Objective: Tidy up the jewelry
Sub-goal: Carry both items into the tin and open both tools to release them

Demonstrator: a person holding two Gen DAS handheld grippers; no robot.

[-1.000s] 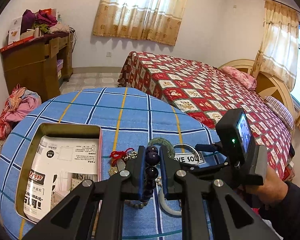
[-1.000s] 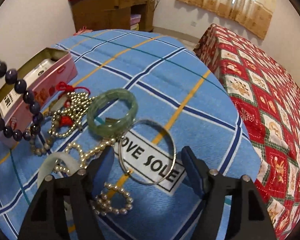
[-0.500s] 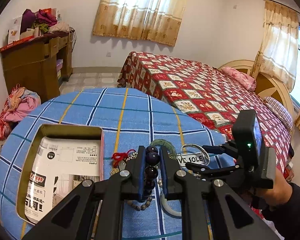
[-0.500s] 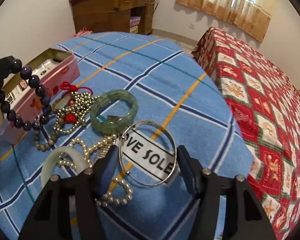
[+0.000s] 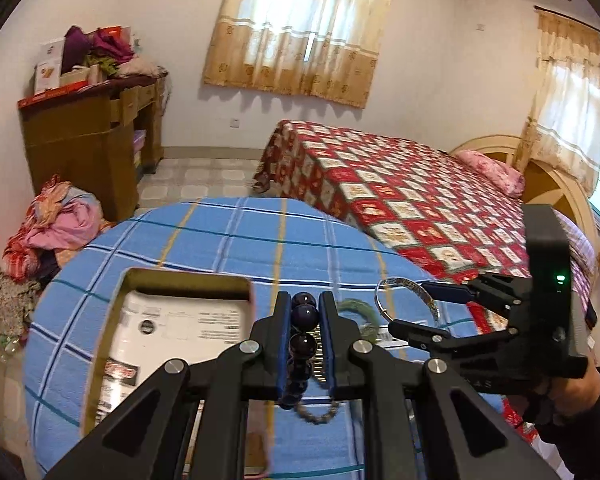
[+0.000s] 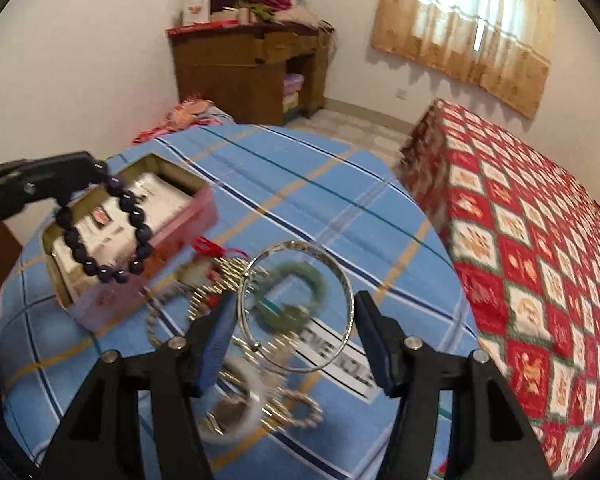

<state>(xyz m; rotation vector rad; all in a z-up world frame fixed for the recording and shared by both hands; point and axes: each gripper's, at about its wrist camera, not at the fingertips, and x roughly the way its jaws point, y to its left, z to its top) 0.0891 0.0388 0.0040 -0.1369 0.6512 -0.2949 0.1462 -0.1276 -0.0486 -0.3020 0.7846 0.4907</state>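
My left gripper (image 5: 305,330) is shut on a dark purple bead bracelet (image 5: 303,342); in the right wrist view the bracelet (image 6: 112,236) hangs over the open pink tin box (image 6: 140,240). My right gripper (image 6: 296,326) is shut on a silver bangle (image 6: 300,304) and holds it lifted above the table; it also shows in the left wrist view (image 5: 406,298). A green jade bangle (image 6: 296,292), a white bangle (image 6: 240,408) and pearl strands (image 6: 296,408) lie on the blue checked tablecloth (image 6: 320,200).
The tin box (image 5: 172,320) holds printed packets. A "LOVE SOLE" label (image 6: 340,364) lies under the jewelry. A red-patterned bed (image 6: 520,240) stands to the right, a wooden desk (image 6: 244,68) behind, and a clothes pile (image 5: 56,224) on the floor.
My right gripper closed on the silver bangle and lifted it off the table. My left gripper rose with the bead bracelet and moved toward the tin box.
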